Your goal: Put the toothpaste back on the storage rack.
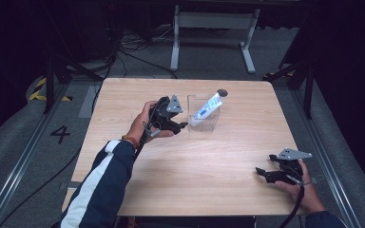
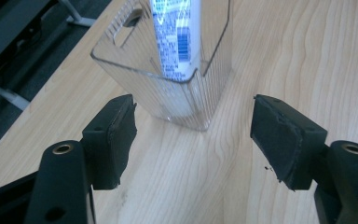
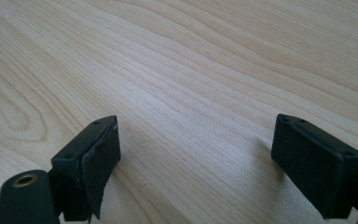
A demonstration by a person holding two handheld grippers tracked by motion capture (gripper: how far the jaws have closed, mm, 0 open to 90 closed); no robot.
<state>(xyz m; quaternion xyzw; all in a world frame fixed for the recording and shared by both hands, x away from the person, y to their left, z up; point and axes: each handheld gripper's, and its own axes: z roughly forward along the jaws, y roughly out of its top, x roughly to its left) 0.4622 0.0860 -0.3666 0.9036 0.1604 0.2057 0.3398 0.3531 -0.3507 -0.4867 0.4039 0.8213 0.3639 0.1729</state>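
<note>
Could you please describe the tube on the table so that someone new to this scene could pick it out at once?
On the wooden table, find the clear ribbed box just past the left gripper. The white tube with blue print leans inside it, its dark cap poking above the rim.

The table [image 1: 185, 156] is showing pale wood with a clear grain and a smooth, faintly sheened finish. At the upper middle of the left gripper view, the container [image 2: 168, 88] is looking like clear, ribbed, glossy plastic, and the tube [image 2: 175, 42] inside it is gleaming white with blue print. The left gripper [image 2: 193, 135] is showing matt black pads [image 2: 279, 140], rough and frayed at the edges.
</note>
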